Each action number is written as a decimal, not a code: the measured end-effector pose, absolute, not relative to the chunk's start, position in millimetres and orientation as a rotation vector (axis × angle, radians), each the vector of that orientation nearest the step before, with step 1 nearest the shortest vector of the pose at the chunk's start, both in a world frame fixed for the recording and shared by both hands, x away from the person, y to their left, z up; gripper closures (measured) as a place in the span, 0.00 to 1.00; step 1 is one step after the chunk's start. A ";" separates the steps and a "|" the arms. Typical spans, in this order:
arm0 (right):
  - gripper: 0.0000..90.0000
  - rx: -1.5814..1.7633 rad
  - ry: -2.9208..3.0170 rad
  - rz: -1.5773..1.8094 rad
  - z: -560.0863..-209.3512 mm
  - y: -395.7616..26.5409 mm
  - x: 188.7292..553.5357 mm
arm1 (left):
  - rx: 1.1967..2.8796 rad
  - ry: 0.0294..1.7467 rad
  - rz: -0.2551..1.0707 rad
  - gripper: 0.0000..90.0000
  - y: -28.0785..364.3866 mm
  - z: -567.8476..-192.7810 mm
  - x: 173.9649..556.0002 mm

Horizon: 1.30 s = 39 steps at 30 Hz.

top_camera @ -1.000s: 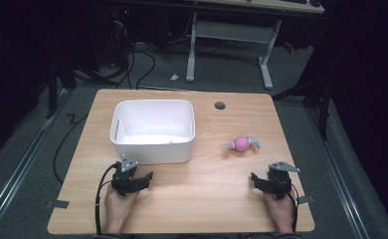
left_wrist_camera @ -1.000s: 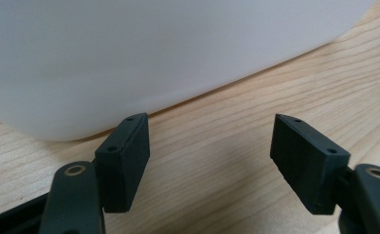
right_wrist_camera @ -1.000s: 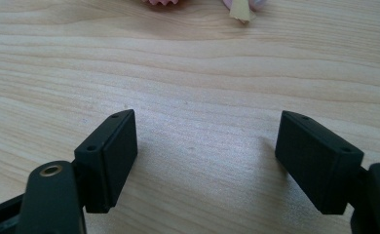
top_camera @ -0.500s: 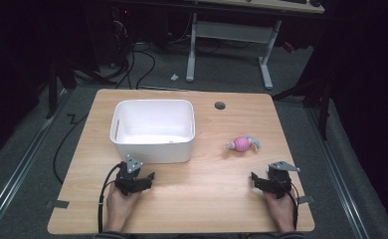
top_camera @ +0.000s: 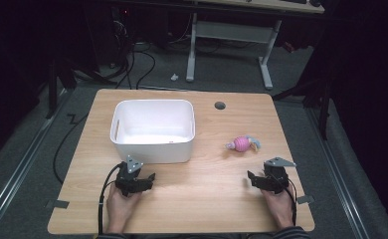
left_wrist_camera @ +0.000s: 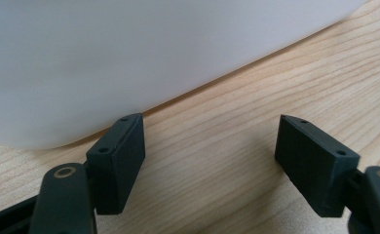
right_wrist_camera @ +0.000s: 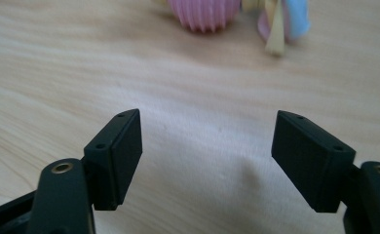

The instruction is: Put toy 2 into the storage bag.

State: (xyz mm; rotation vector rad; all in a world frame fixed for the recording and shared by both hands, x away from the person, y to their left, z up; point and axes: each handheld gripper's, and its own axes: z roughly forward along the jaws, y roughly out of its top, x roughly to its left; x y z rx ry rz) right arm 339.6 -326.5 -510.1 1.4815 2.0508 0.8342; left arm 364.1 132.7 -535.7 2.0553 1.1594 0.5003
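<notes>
The right gripper (right_wrist_camera: 205, 161), jaws spread and empty, faces the pink ribbed toy (top_camera: 241, 144) lying at its 12 o'clock, well apart from it. To grip well, advance straight, straddle the round middle, then close. The left gripper (left_wrist_camera: 210, 161) is also open and empty, just before the white bin (top_camera: 152, 130). The toy's pale tails are blurred, perhaps ribbons, and cut off at the top

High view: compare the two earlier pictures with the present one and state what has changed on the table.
The left gripper has edged slightly toward the white bin. Nothing was taken hold of or let go. The right gripper, the bin and the pink toy stayed where they were, both grippers open.
</notes>
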 end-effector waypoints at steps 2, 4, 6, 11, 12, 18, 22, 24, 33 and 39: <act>0.31 1.459 2.052 0.859 -500.0 -324.2 341.8 | 2.055 1.160 0.500 0.30 132.8 -535.7 364.1; 0.30 1.446 2.061 0.867 -493.9 -322.7 345.0 | 2.055 1.160 0.500 0.30 132.7 -535.7 364.1; 0.30 1.434 2.062 0.867 -491.0 -321.8 347.2 | 2.055 1.159 0.500 0.30 132.7 -535.7 364.1; 0.30 1.409 2.060 0.873 -478.2 -319.9 357.6 | 2.055 1.160 0.500 0.30 132.6 -535.7 363.8; 0.30 1.402 2.061 0.872 -474.6 -319.9 362.4 | 2.052 1.162 0.500 0.30 132.2 -535.7 363.2; 0.30 1.396 2.066 0.854 -466.9 -319.2 374.9 | 2.052 1.162 0.501 0.30 132.0 -535.8 362.7; 0.29 1.391 2.082 0.837 -463.4 -316.1 386.8 | 2.052 1.163 0.501 0.30 132.0 -535.8 362.7; 0.28 1.387 2.100 0.826 -462.2 -314.0 393.8 | 2.051 1.163 0.501 0.30 132.0 -535.8 362.7; 0.27 1.378 2.162 0.777 -460.1 -305.4 422.8 | 2.051 1.163 0.500 0.30 132.1 -535.8 362.7; 0.22 1.352 2.215 0.747 -462.3 -296.7 439.3 | 2.052 1.162 0.500 0.30 132.1 -535.8 362.7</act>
